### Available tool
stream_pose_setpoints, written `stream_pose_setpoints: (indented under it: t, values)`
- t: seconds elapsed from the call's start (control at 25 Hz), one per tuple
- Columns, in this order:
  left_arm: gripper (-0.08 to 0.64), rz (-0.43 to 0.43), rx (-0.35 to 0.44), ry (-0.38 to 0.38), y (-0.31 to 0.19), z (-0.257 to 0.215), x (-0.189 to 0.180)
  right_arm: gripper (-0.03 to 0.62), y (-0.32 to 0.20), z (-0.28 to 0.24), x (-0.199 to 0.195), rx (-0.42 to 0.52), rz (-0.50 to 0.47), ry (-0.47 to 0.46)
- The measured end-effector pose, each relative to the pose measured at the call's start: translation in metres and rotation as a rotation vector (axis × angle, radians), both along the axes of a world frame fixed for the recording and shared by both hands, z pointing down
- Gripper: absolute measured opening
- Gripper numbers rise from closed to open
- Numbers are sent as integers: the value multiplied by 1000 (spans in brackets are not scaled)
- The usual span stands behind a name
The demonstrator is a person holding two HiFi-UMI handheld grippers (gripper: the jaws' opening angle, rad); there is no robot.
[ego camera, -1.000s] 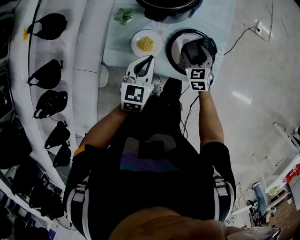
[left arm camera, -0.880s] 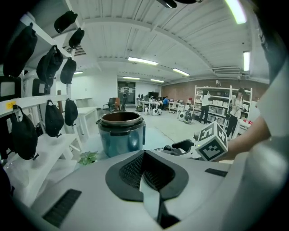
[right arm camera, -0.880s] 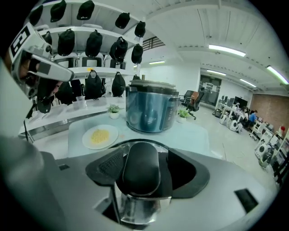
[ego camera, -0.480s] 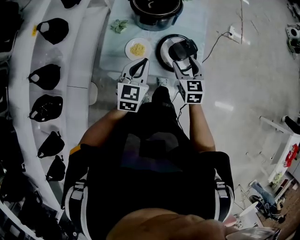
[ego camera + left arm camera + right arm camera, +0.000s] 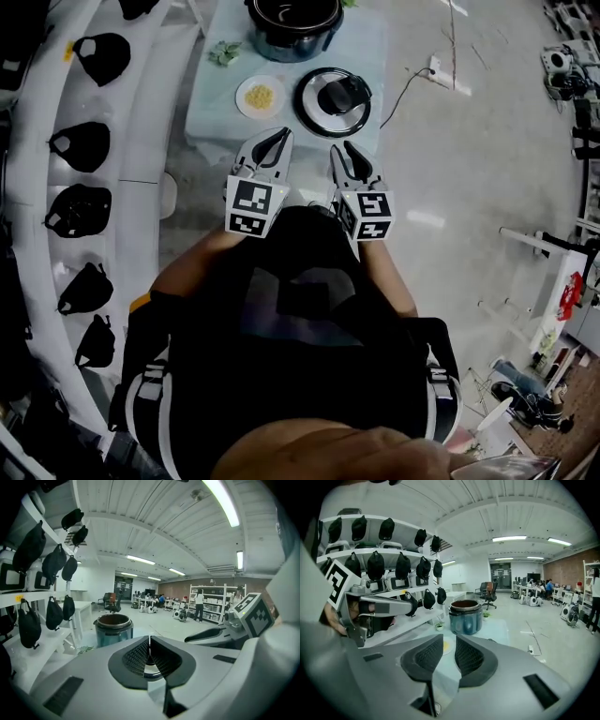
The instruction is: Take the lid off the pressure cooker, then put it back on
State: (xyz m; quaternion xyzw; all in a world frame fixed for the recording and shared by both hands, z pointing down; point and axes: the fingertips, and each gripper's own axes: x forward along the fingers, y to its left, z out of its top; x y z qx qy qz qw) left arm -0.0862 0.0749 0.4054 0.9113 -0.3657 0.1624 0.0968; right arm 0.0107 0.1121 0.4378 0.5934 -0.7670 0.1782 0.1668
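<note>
The pressure cooker pot stands uncovered at the far end of the pale table; it also shows as the pot and the pot. Its round black lid lies flat on the table in front of the pot, with nothing touching it. My left gripper hovers short of the table's near edge, its pads pressed together on nothing. My right gripper hangs beside it, below the lid. Its jaws have just been closing; a narrow gap remains and nothing is between the pads.
A small plate of yellow food sits left of the lid, and a green sprig lies beyond it. White shelves with black bags run along the left. A cable trails on the floor to the right. People and racks stand far behind.
Both grippers have drawn back and up from the table. The right one was over the lid's handle a second ago; now it is clear of it and narrower. The lid stays on the table.
</note>
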Motion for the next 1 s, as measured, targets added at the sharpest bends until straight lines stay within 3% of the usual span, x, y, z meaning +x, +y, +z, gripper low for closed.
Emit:
stream_pose_setpoints:
  t: [0.24,0.56,1.0]
  values:
    - [9,-25,2,21,40,-10,13,31,36,-19,0,39,-54,1]
    - [9,-64,-5,-1,109,-8,54,18,92,-35,32,70,-139,-9]
    - [8,-133,-6,-21,170,0,73,18,145,-25,54,61,-187,-66]
